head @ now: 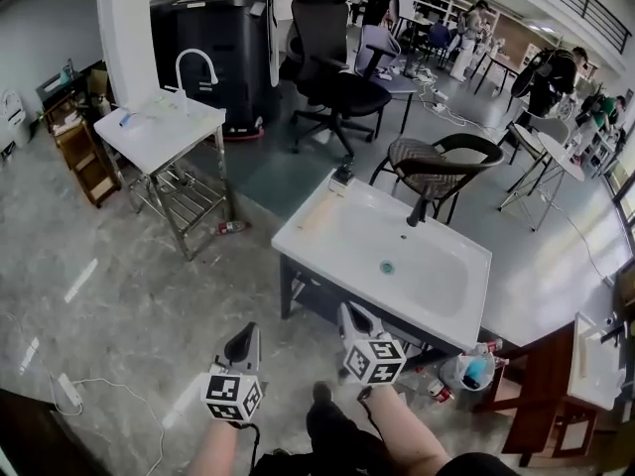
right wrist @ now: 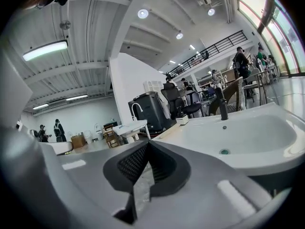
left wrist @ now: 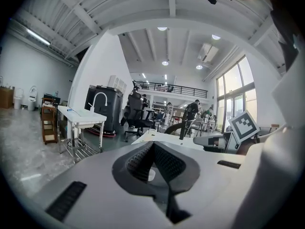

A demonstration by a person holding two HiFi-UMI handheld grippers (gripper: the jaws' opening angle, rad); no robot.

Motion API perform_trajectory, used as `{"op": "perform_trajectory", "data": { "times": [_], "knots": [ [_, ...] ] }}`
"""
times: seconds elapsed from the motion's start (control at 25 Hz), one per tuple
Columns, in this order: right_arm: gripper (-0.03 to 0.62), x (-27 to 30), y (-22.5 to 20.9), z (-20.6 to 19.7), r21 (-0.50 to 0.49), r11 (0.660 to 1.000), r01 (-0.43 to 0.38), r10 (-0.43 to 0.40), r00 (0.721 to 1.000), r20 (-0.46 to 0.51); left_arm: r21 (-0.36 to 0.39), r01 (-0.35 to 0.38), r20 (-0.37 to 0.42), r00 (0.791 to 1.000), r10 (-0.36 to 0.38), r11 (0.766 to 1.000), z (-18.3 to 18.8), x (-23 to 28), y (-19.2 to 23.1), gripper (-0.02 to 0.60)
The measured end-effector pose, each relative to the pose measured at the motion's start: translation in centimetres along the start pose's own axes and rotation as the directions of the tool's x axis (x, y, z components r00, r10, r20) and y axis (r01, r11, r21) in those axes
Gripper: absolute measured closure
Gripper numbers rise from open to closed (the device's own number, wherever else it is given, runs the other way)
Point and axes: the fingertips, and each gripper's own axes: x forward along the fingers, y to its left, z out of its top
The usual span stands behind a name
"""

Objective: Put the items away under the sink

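Observation:
The white sink [head: 451, 310] with a black faucet [head: 418, 210] stands just ahead of me. A small soap box [head: 342, 178] sits at its far left corner. Under its right end I see a clear item with a blue part [head: 473, 371] and a red-capped bottle [head: 438, 391] on the floor. My left gripper [head: 243, 338] is held over the floor in front of the sink, shut and empty. My right gripper [head: 349, 311] is by the sink's front edge, also shut with nothing in it. In the right gripper view the gripper [right wrist: 147, 145] points along the basin [right wrist: 267, 128]. The left gripper [left wrist: 153, 145] points toward the sink's left end [left wrist: 157, 138].
A second small sink on a steel stand [head: 149, 142] is at the left, with a bottle [head: 231, 227] on the floor beside it. A black office chair [head: 332, 58] and a wicker chair [head: 437, 162] stand behind the sink. A wooden cabinet [head: 551, 385] is at the right.

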Motion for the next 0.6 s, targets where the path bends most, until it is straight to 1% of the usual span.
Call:
{"op": "perform_trajectory", "data": {
  "times": [0.16,0.28,0.4,0.52,0.6],
  "knots": [
    [0.591,2.8,-2.4,2.5,-0.025,0.999,-0.023,0.023,1.000,0.006,0.016,-0.009,-0.001,1.000,0.009,1.000,1.7,4.2,-0.1,0.572],
    [0.591,5.0,-5.1,3.7,0.012,0.999,-0.032,0.032,0.999,-0.003,0.024,-0.017,-0.002,1.000,0.017,1.000,2.8,7.8,-0.4,0.572],
    [0.591,7.2,-8.0,4.8,0.032,0.999,-0.022,0.023,1.000,-0.006,0.024,-0.015,-0.013,1.000,0.016,1.000,3.3,11.2,-1.0,0.572],
    [0.591,9.3,-10.3,6.0,-0.024,1.000,0.013,-0.013,1.000,0.006,0.031,-0.026,-0.019,0.999,0.026,0.999,3.7,14.3,-1.1,0.572],
    [0.591,10.4,-11.5,6.9,-0.078,0.996,0.035,-0.033,0.999,0.021,0.032,-0.051,0.000,0.999,0.051,0.998,4.5,16.1,-1.1,0.572]
  ]
}}
